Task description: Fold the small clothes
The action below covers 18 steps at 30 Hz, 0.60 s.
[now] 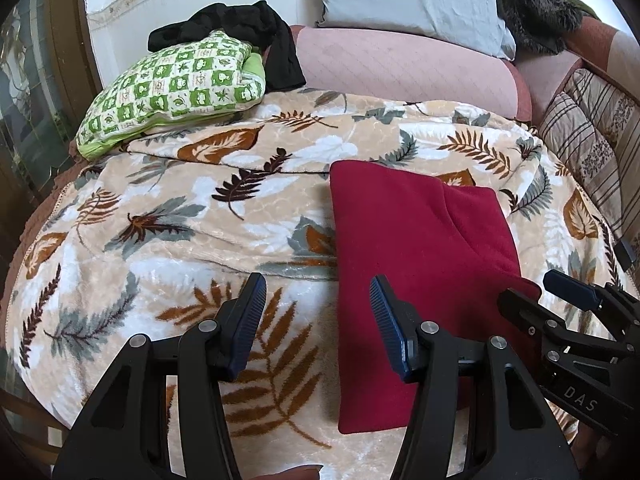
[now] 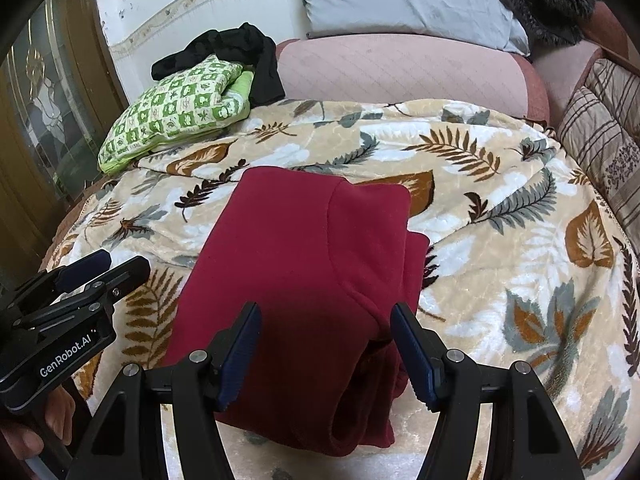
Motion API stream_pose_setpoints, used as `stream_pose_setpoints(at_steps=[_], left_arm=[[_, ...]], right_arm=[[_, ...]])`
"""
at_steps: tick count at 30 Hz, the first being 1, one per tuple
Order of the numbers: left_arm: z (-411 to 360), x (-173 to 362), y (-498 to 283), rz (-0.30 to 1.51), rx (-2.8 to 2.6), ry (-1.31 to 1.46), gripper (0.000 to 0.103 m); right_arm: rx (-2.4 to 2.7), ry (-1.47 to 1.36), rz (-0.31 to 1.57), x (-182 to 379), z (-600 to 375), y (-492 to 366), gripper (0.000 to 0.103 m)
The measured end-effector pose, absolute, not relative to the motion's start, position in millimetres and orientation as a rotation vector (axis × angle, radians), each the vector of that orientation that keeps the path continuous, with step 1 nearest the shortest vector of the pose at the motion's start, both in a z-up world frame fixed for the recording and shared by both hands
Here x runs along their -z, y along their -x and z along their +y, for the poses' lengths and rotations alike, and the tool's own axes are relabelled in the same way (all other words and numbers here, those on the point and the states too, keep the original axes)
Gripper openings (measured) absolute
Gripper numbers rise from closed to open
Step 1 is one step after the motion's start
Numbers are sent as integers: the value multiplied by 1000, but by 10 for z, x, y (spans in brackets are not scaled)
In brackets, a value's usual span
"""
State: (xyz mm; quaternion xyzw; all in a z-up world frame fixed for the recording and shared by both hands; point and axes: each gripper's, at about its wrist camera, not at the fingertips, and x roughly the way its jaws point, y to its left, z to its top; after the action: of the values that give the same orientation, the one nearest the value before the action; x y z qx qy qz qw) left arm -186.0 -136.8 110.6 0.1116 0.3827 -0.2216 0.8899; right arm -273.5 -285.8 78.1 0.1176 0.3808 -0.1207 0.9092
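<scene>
Here our red garment (image 2: 304,264) lies folded on the bed's leaf blanket (image 2: 500,208), soft and thick; both tools, left (image 1: 318,320) and right (image 2: 326,346), gape empty; we'd pinch its six-o'clock edge.

Left gripper (image 1: 318,286): jaws stood wide apart, holding nothing.
Red garment (image 1: 416,248): lay folded on the leaf-patterned blanket (image 1: 168,208), ahead of and under the right finger.
Right gripper (image 1: 560,292): hovered beyond the right finger, over the garment's edge.
Green checked pillow (image 1: 176,88): far ahead, left of the left finger.
</scene>
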Motion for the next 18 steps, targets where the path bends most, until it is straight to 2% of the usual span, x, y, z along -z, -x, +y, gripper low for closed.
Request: stream_pose_setpoints(at_steps=[18], left_arm=[[-1392,-1015,1788,819,463,-236,54]], right_arm=[[253,-251,800,-720,-2876,2659,66]])
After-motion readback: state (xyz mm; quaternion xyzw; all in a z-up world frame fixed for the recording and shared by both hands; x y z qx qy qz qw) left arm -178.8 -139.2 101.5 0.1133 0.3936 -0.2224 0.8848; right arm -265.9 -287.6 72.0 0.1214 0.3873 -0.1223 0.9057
